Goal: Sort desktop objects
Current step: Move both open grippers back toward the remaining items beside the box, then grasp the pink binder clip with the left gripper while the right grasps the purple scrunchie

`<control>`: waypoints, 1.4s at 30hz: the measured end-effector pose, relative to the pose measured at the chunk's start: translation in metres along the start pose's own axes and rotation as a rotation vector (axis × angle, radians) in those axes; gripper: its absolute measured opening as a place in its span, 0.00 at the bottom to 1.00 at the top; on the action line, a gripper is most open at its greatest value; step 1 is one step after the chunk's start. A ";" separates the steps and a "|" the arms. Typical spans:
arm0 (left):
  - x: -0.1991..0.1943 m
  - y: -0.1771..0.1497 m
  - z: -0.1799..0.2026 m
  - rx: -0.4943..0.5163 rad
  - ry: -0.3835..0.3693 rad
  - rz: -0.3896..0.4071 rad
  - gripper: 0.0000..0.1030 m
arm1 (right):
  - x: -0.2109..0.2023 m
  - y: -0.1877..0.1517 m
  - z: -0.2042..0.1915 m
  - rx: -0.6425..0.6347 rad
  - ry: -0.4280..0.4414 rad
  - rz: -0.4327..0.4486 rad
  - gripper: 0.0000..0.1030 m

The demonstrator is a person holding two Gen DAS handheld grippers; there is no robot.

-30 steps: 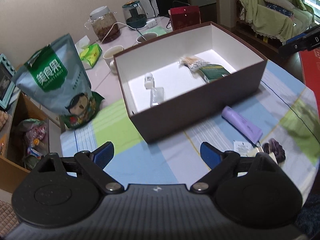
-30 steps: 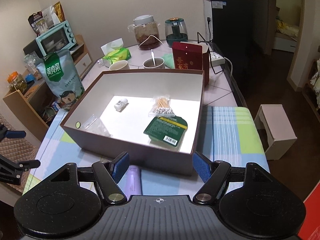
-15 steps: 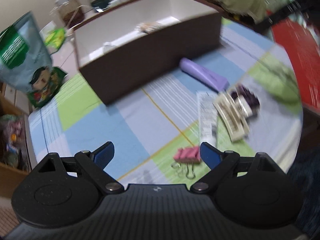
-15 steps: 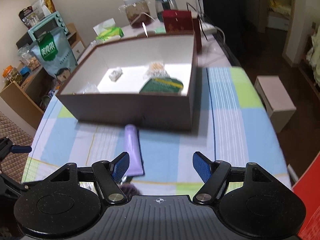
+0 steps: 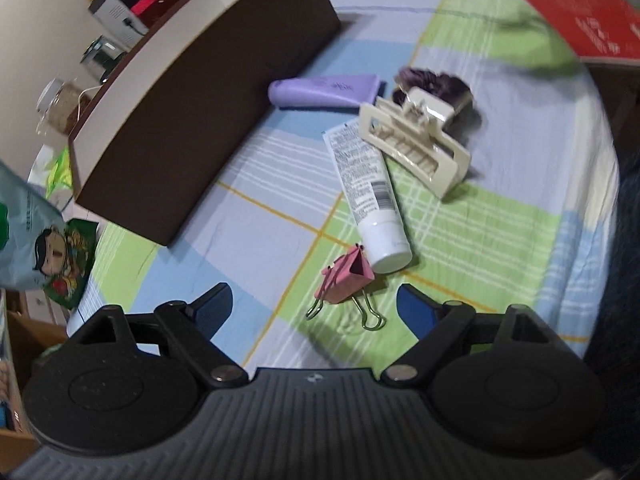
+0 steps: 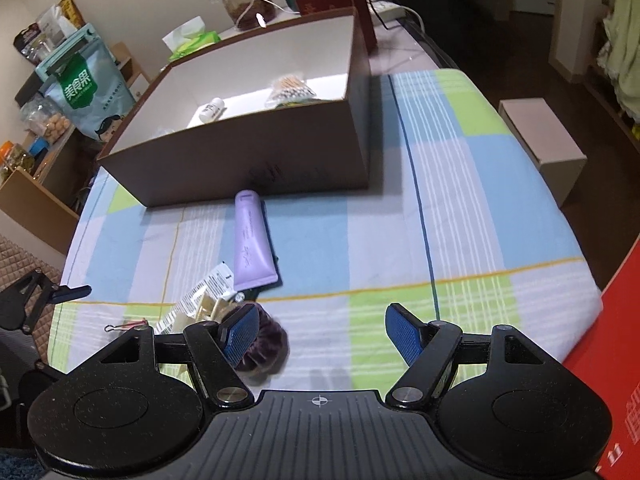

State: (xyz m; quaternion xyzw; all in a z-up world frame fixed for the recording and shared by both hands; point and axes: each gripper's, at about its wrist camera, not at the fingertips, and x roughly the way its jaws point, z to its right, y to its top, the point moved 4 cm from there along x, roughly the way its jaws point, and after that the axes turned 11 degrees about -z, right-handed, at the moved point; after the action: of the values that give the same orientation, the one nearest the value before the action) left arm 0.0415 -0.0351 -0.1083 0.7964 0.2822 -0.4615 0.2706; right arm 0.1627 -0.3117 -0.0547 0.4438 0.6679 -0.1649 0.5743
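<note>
Brown box [image 6: 256,160] holds a small white bottle [image 6: 211,110] and cotton swabs [image 6: 290,87].

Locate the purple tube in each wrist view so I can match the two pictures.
Left wrist view: the purple tube lies upper centre, crosswise, just in front of the brown box, beside the cream hair clip.
Right wrist view: the same tube lies left of centre, pointing lengthwise toward the box, above the left finger of the tool.
Shared landmark: the brown box's near wall, which the tube's cap end almost meets in both views.
</note>
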 end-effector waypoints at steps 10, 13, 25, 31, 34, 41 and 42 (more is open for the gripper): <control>0.024 0.006 0.008 0.049 0.007 -0.003 0.65 | 0.007 -0.008 0.004 0.042 -0.012 -0.018 0.71; 0.025 0.006 0.006 0.046 -0.036 0.009 0.53 | 0.010 -0.009 0.000 0.039 -0.006 -0.020 0.71; 0.019 -0.007 -0.025 -0.131 -0.186 0.011 0.28 | 0.029 -0.010 -0.027 -0.070 -0.003 -0.054 0.71; 0.010 -0.010 -0.042 -0.211 -0.206 0.025 0.28 | 0.037 -0.013 -0.051 -0.149 0.061 -0.071 0.71; 0.006 -0.009 -0.047 -0.233 -0.215 0.037 0.28 | 0.044 -0.015 -0.064 -0.173 0.119 -0.090 0.71; 0.000 -0.012 -0.049 -0.253 -0.223 0.045 0.28 | 0.069 -0.026 -0.067 -0.393 -0.014 -0.123 0.71; 0.000 -0.012 -0.049 -0.255 -0.223 0.044 0.28 | 0.074 -0.029 -0.067 -0.435 -0.033 -0.130 0.71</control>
State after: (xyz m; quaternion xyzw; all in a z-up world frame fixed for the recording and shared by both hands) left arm 0.0613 0.0070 -0.0896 0.7055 0.2891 -0.5015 0.4090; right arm 0.1029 -0.2492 -0.1112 0.2628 0.7054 -0.0609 0.6554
